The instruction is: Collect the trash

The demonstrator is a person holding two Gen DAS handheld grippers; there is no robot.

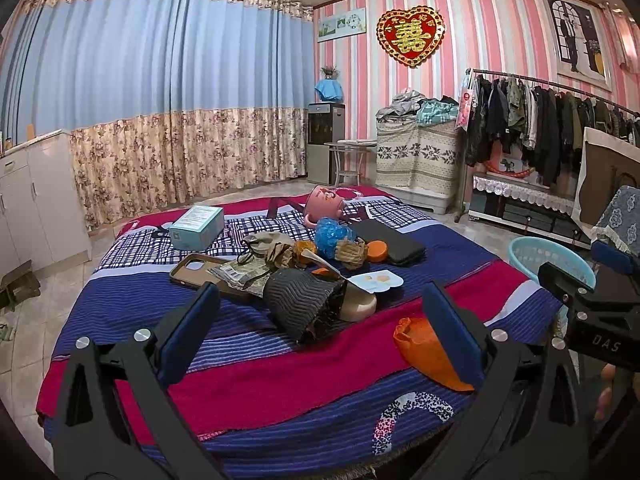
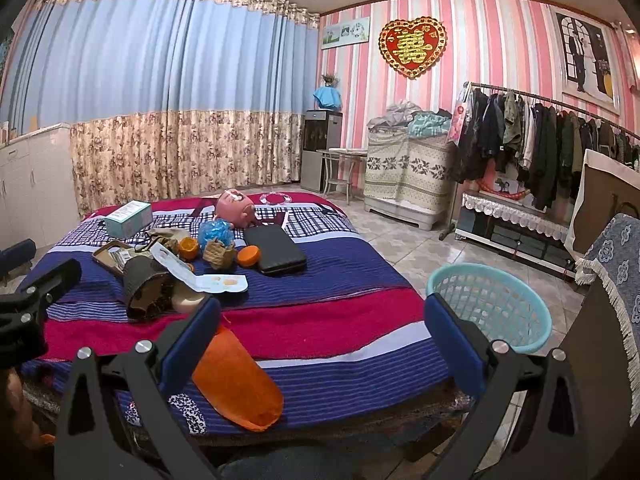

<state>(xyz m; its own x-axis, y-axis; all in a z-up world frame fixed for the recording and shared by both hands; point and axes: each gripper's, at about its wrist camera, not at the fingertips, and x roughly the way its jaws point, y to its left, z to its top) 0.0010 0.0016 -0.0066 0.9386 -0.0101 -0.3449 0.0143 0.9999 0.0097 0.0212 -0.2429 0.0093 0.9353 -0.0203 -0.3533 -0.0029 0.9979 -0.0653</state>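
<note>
A striped blanket [image 1: 248,376] covers a low bed with a clutter pile in the middle. An orange bag [image 1: 424,344] lies near the front edge, also in the right wrist view [image 2: 236,384]. Behind it lie a black ribbed pouch [image 1: 300,300], a white torn packet [image 1: 376,280], crumpled brown paper [image 1: 280,252], a blue plastic wad [image 1: 332,232] and orange peel [image 2: 188,248]. A light blue laundry basket [image 2: 492,304] stands on the floor right of the bed. My left gripper [image 1: 320,328] is open above the bed's front. My right gripper [image 2: 320,336] is open, its left finger over the orange bag.
Also on the bed are a teal box [image 1: 196,226], a phone case [image 1: 192,270], a black flat case [image 1: 392,242], a pink piggy bank [image 1: 324,202] and an orange lid [image 1: 376,252]. A clothes rack [image 1: 560,120] and white cabinets [image 1: 36,200] line the walls.
</note>
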